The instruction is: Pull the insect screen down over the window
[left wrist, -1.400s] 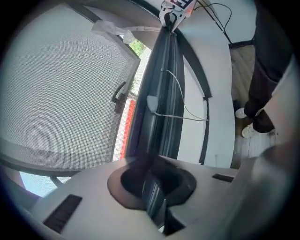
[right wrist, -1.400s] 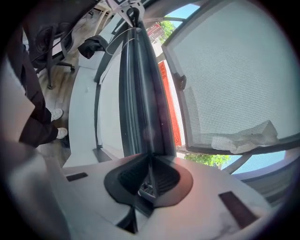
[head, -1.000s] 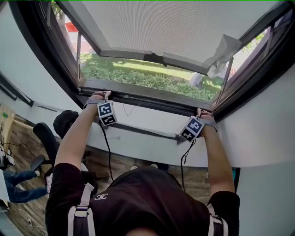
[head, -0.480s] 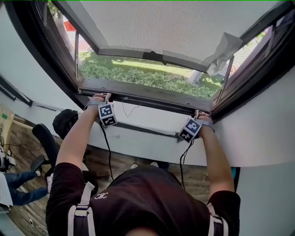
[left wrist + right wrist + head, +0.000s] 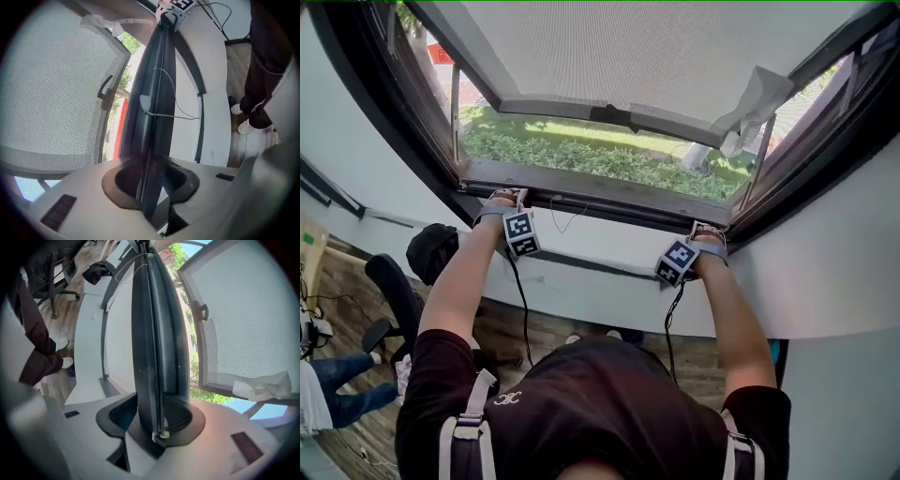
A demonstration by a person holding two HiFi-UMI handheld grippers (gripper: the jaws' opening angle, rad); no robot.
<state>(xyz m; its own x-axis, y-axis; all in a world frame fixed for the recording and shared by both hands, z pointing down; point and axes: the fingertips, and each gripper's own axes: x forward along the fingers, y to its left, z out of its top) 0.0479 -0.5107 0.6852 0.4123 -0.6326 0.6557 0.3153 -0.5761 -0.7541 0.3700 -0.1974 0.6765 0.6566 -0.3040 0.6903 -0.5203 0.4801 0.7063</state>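
Mesh of insect screen (image 5: 656, 47) up beyond dark rail (image 5: 600, 195) at the window's lower edge. Grey bottom bar (image 5: 553, 108) of the screen well apart from that rail, grass (image 5: 581, 150) showing in the gap. Black handle (image 5: 614, 117) at the middle of the bar. Left gripper (image 5: 508, 197) at the rail's left end, right gripper (image 5: 705, 230) at its right end, both astride it. Jaws of each spread, just now opening, with the rail between them and the pads off its faces. Thin cord (image 5: 565, 220) looping down from the rail beside the left gripper. Crumpled white paper (image 5: 755, 103) at the screen's corner, above the rail's right end.
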